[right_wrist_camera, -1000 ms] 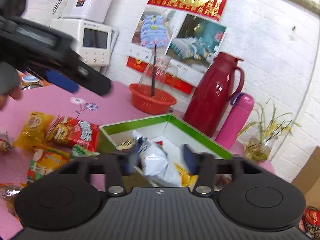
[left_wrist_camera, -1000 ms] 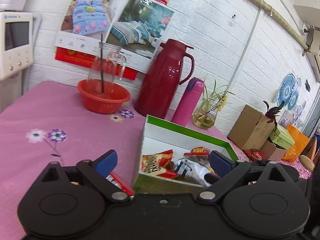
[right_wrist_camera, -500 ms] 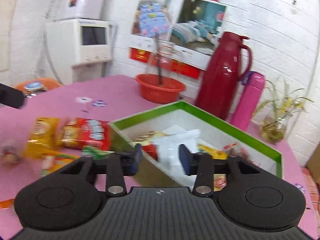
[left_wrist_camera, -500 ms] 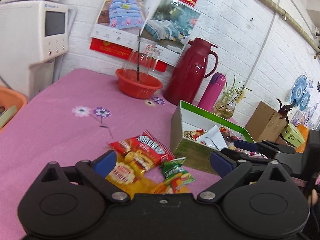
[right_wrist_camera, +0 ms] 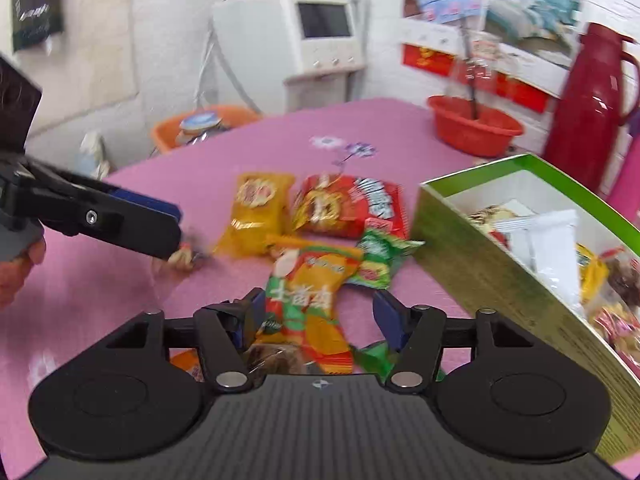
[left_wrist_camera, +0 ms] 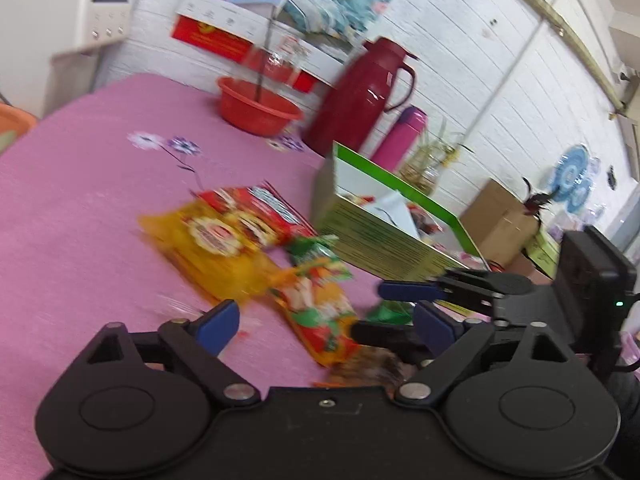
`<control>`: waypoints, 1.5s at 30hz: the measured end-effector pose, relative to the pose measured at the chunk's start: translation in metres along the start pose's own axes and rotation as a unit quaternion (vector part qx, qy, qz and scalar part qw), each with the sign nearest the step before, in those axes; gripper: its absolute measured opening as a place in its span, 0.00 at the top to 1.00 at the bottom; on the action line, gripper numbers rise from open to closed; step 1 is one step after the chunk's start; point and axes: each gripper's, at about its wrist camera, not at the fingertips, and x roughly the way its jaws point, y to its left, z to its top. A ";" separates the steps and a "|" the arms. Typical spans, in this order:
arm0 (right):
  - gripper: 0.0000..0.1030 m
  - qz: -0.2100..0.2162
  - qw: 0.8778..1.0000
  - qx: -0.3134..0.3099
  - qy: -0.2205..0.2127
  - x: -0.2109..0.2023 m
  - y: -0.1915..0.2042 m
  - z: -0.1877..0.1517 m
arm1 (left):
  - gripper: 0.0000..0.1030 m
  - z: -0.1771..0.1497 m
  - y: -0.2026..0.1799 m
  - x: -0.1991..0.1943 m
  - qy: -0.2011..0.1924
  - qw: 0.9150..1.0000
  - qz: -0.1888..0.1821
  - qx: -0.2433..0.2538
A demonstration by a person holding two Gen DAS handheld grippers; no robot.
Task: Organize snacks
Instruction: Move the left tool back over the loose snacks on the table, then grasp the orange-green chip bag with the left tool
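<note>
**Both claws over the loose snack pile, nothing gripped yet**

I have the right claw [right_wrist_camera: 318,314] low over the pink worktop [right_wrist_camera: 248,148], its pads apart and straddling the orange-and-green snack packet [right_wrist_camera: 310,292] — placed so that closing would catch the packet across its width. Nothing is pinched there; those jaws have just opened wide and eased in a touch. The left claw [left_wrist_camera: 324,322] also stands apart, though its jaws have just been narrowing, with only bare cloth and that same packet's edge between the pads; from the right wrist view it reaches toward a small wrapped sweet [right_wrist_camera: 184,258] at the pile's edge.

The green-rimmed box [right_wrist_camera: 472,264] sits just beside the pile and already holds several packets — close by, I judge, so each carry is short. Still loose on the cloth: the yellow packet [right_wrist_camera: 258,210], the red packet [right_wrist_camera: 352,206] and a small green packet [right_wrist_camera: 378,258], overlapping one another.
</note>
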 end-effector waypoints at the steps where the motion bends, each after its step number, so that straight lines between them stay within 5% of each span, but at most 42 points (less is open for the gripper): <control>1: 0.14 0.002 1.000 -0.012 0.008 0.004 0.003 0.000 | 0.26 -0.001 -0.002 0.005 0.006 1.000 -0.005 -0.003; 13: 0.17 0.054 0.996 0.053 0.042 0.016 -0.020 -0.004 | 0.39 0.007 -0.012 0.052 0.011 0.998 0.052 0.023; 15: 0.19 0.058 0.996 0.055 0.046 0.016 -0.023 -0.005 | 0.58 0.007 -0.017 0.057 0.019 0.997 0.063 0.048; 16: 0.19 0.061 0.996 0.054 0.048 0.015 -0.023 -0.006 | 0.60 0.007 -0.018 0.059 0.025 0.996 0.067 0.061; 19: 0.21 0.061 0.996 0.050 0.052 0.013 -0.022 -0.011 | 0.59 0.007 -0.019 0.063 0.027 0.991 0.089 0.092; 22: 0.22 0.063 0.995 0.055 0.057 0.013 -0.021 -0.015 | 0.58 0.011 -0.011 0.063 0.026 0.992 0.100 0.071; 31: 0.21 0.073 0.994 0.060 0.050 0.010 -0.024 -0.016 | 0.55 0.004 -0.034 0.031 0.044 0.999 -0.023 0.018; 41: 0.22 0.073 0.994 0.065 0.043 0.000 -0.026 -0.024 | 0.54 -0.004 -0.006 0.054 0.049 0.998 0.044 -0.024; 45: 0.22 0.073 0.994 0.066 0.039 0.001 -0.027 -0.024 | 0.44 -0.002 0.004 0.057 0.039 0.997 0.057 -0.036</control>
